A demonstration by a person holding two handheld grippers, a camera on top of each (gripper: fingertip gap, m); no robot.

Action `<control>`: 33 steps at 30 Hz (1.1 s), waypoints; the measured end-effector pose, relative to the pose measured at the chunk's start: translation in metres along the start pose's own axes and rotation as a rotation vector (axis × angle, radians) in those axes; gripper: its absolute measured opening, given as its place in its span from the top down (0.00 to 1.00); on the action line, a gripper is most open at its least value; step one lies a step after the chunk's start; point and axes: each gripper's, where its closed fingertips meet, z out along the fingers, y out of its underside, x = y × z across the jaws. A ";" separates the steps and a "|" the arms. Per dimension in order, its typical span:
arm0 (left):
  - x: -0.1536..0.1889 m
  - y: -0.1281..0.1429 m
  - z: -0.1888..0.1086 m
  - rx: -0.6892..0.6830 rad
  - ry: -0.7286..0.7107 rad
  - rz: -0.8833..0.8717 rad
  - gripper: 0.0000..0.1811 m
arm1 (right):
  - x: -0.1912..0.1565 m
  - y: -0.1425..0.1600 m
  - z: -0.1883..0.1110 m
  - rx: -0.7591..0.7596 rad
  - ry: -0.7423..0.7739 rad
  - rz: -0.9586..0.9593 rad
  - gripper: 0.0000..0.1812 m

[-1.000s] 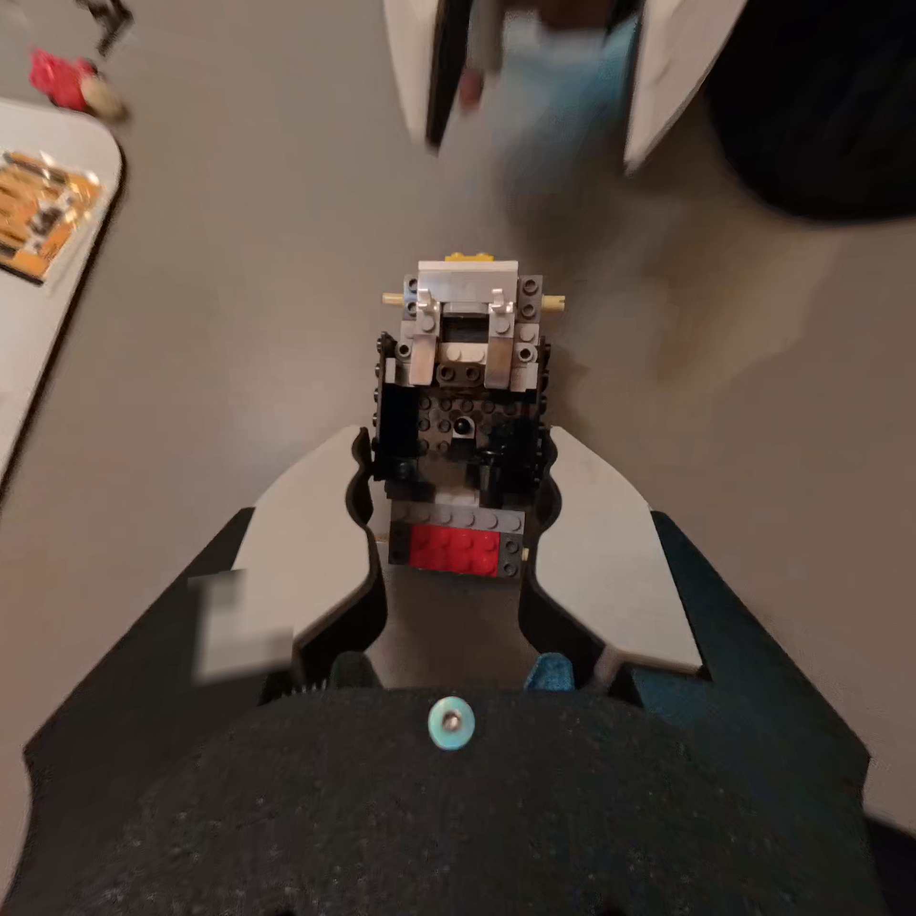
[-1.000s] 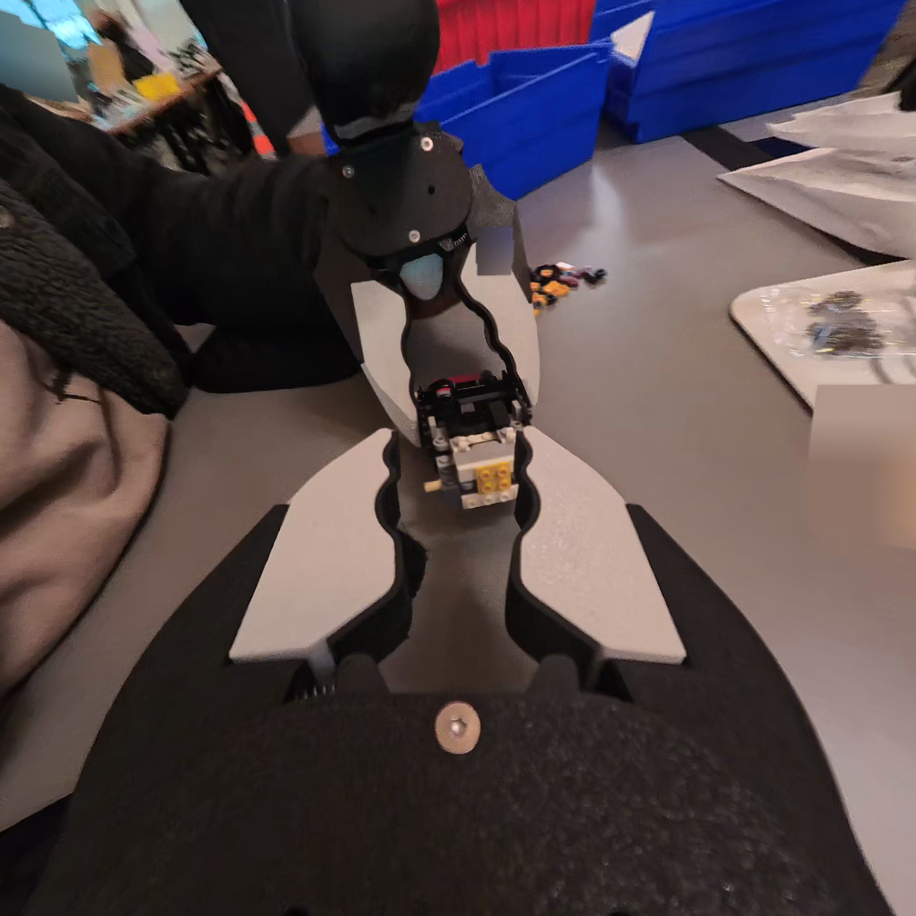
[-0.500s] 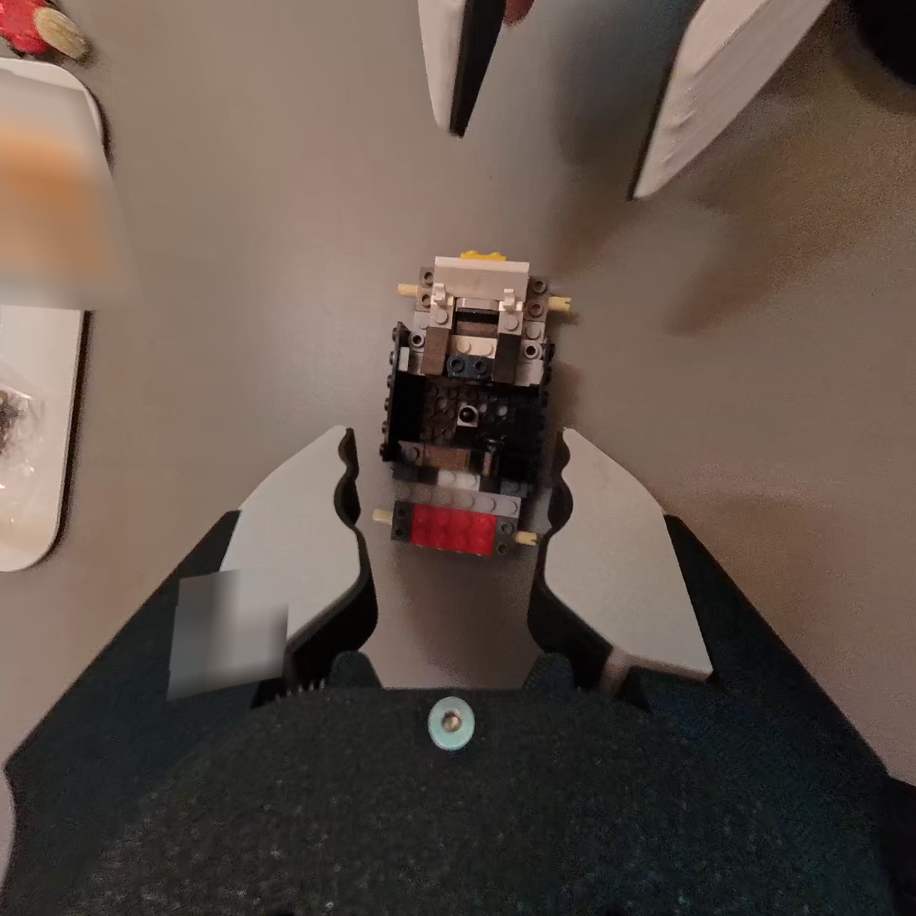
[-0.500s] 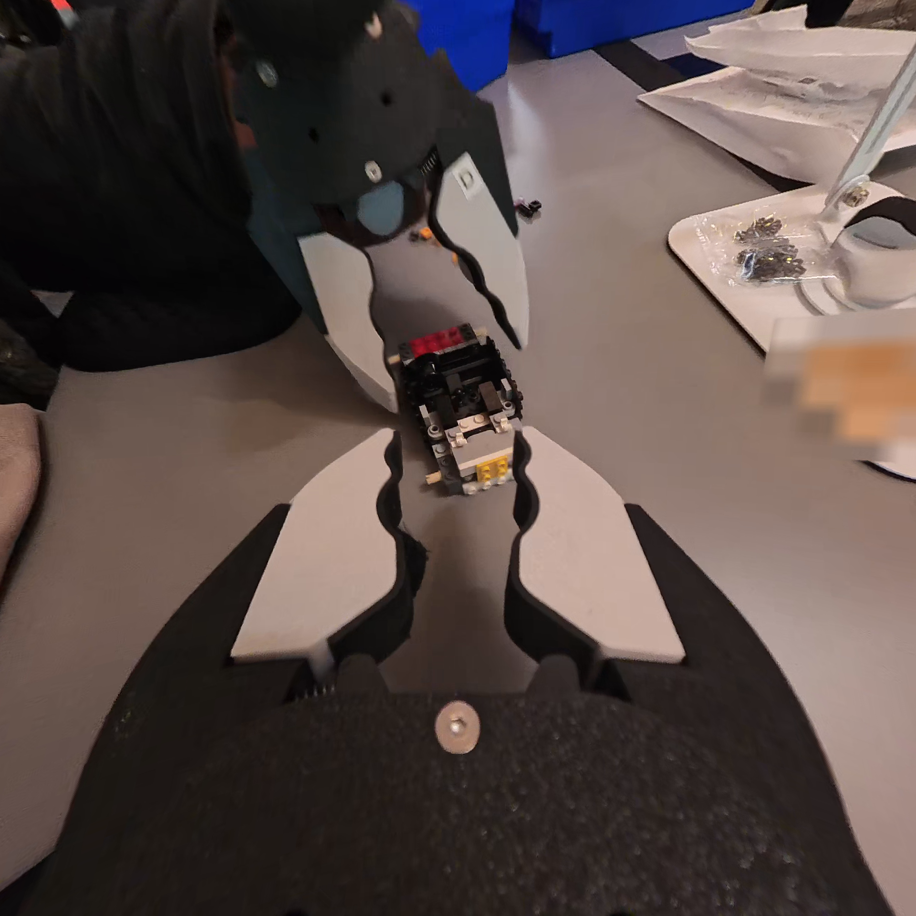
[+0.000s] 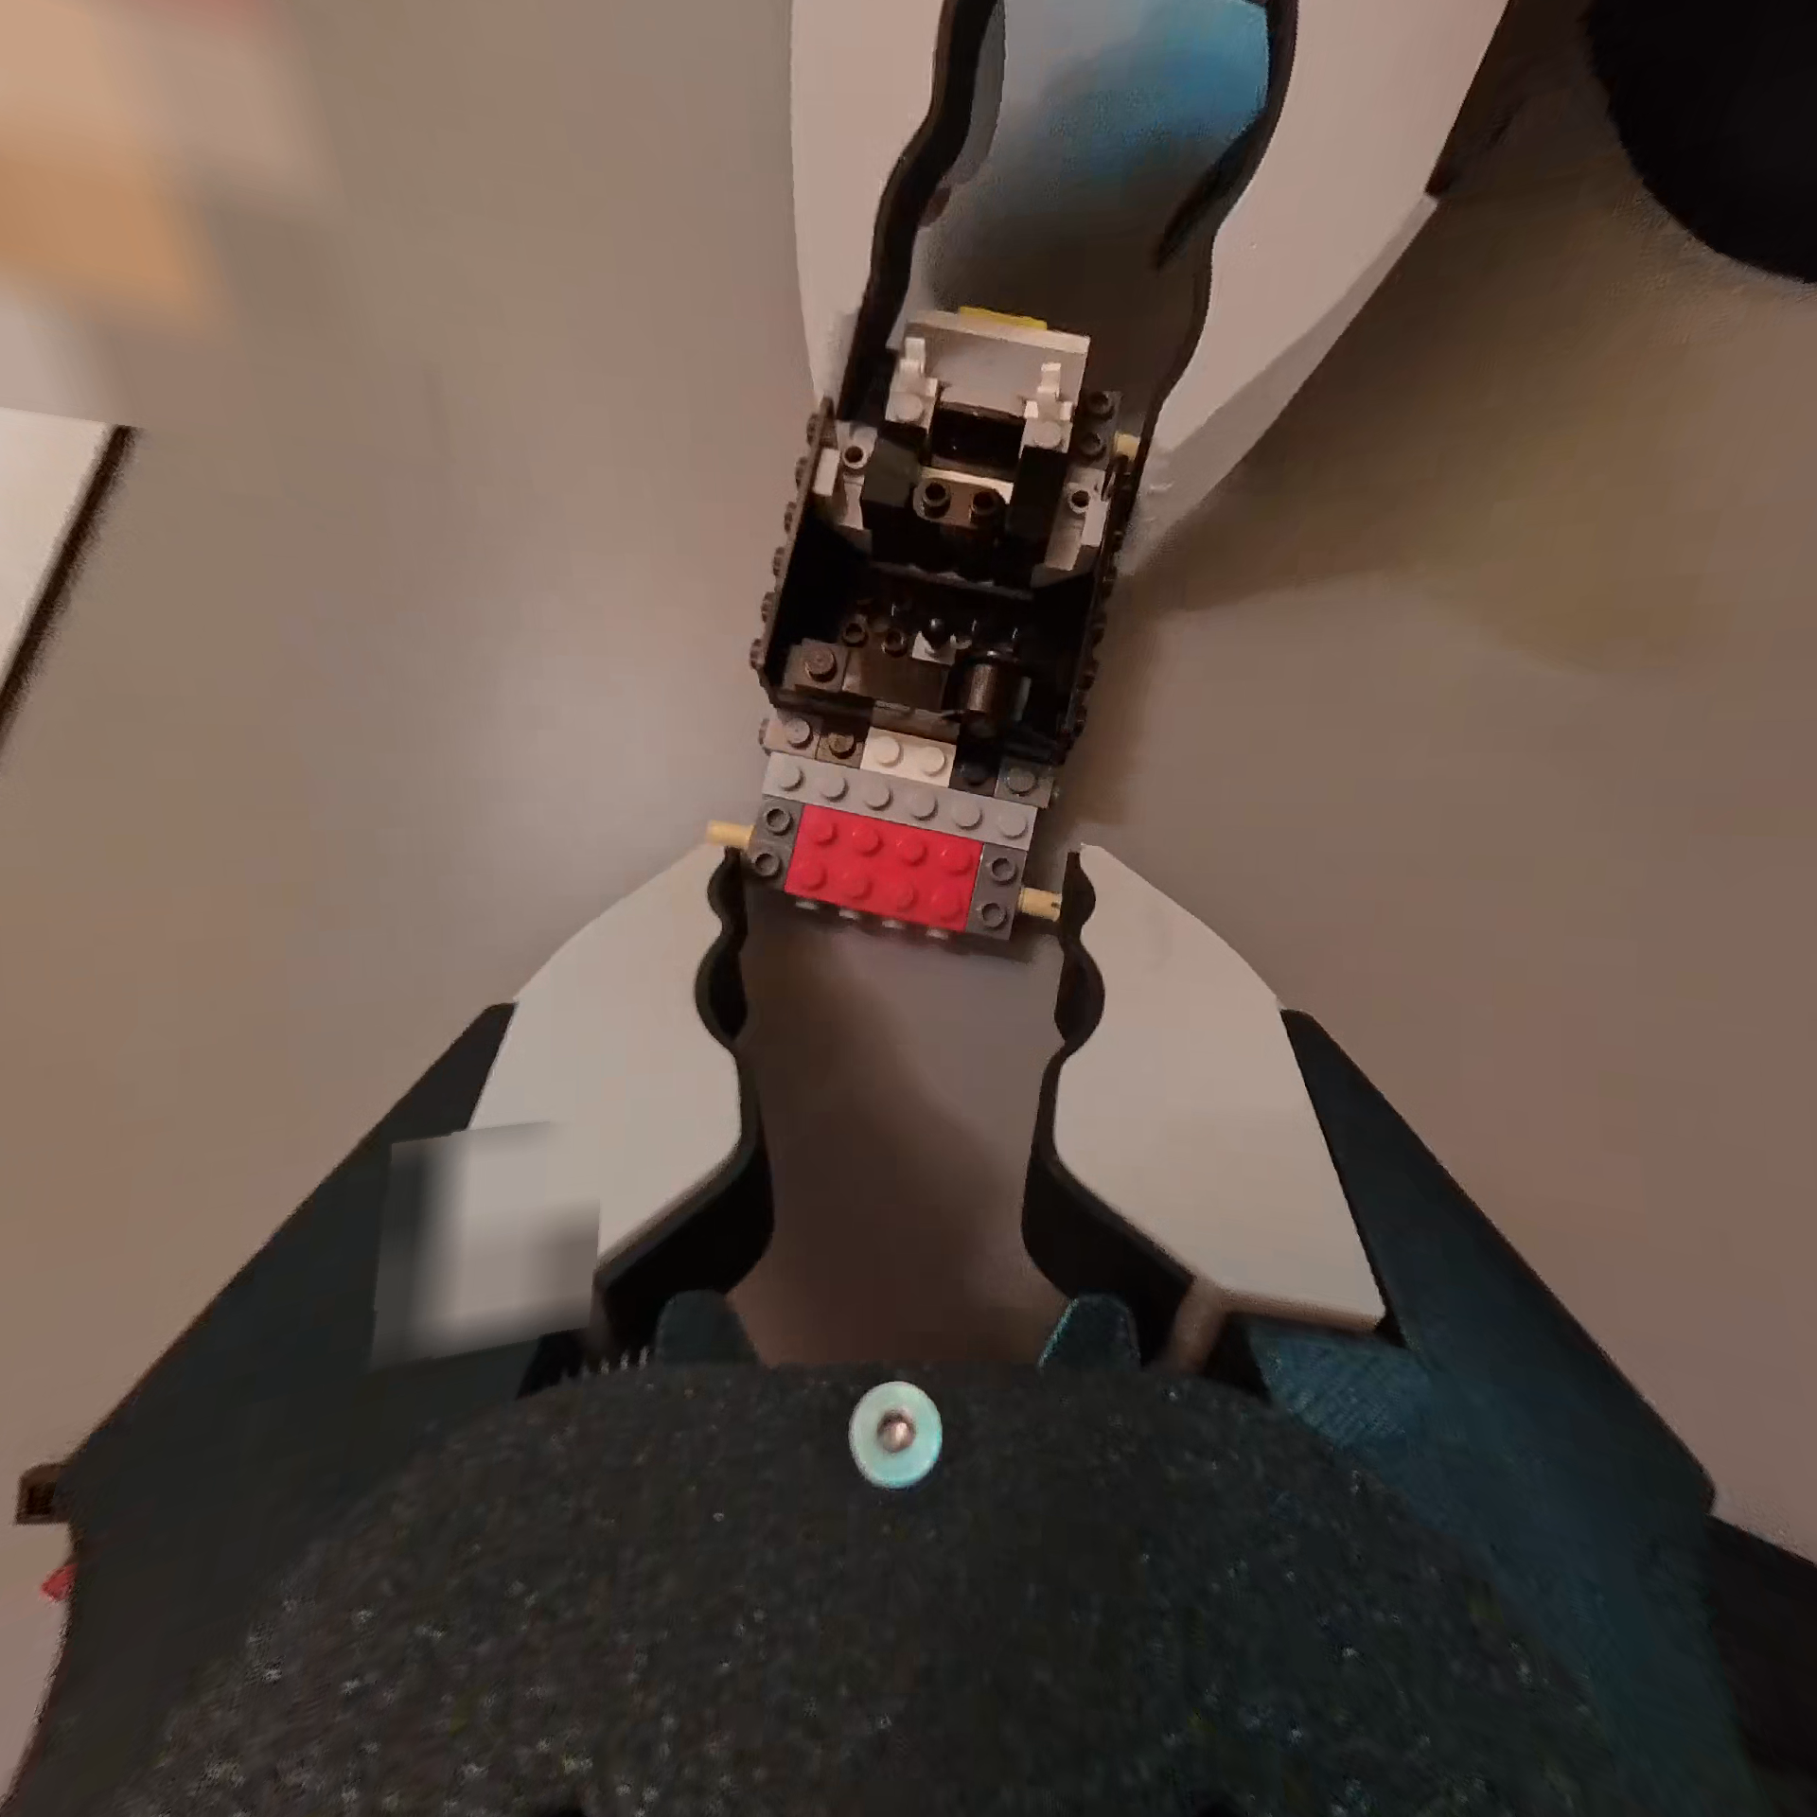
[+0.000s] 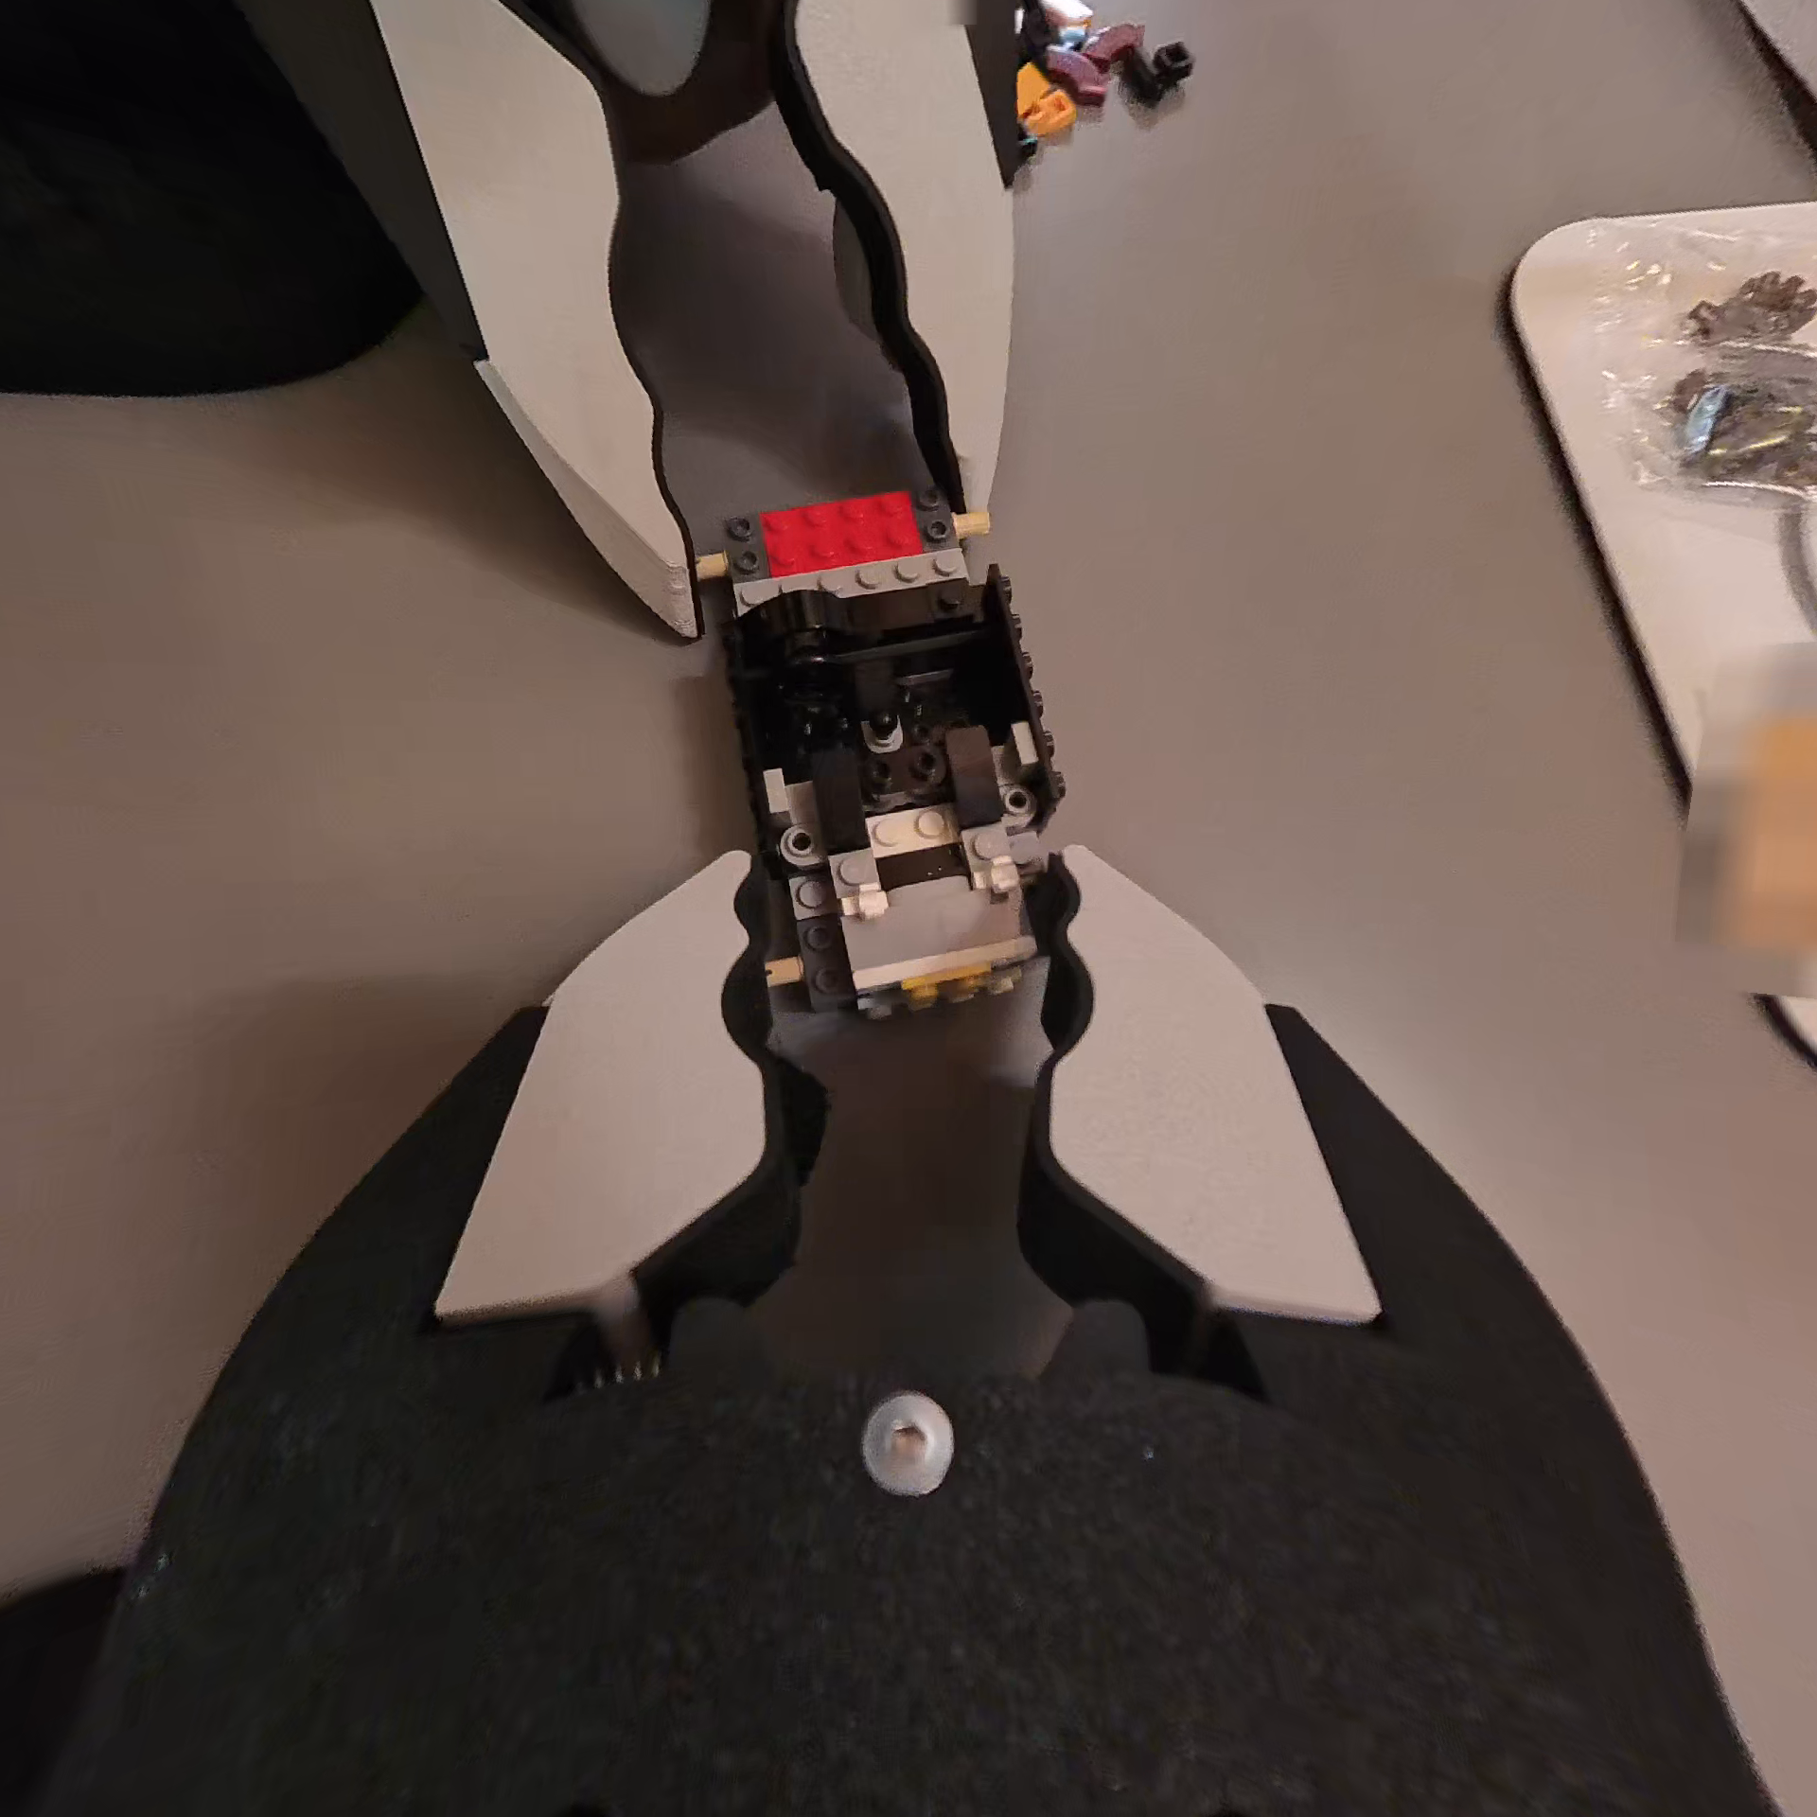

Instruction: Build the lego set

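A half-built lego vehicle (image 6: 890,777) sits flat on the grey table (image 6: 344,747), apparently so both claws can approach it end-on; the red plate (image 5: 890,865) marks the end facing the left gripper (image 5: 893,885), whose jaws are spread, its tips just beside the tan axle pins and not visibly pinching; the right gripper (image 6: 900,914), also spread, brackets the grey-and-yellow end, contact unclear. Loose pieces (image 6: 1091,74) and a white tray (image 6: 1612,472) of bagged parts lie apart. Half a second ago both claws stood farther back; they have closed in around the model.
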 end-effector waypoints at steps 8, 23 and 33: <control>-0.010 -0.001 0.001 0.053 -0.035 -0.044 0.66 | 0.016 -0.002 0.000 0.083 0.013 0.035 0.69; -0.043 -0.095 -0.113 0.801 -0.259 -0.165 1.00 | 0.089 -0.091 -0.120 0.642 0.592 0.169 0.86; -0.104 -0.158 -0.162 0.885 -0.592 -0.073 1.00 | 0.147 -0.164 -0.160 0.763 0.790 0.085 1.00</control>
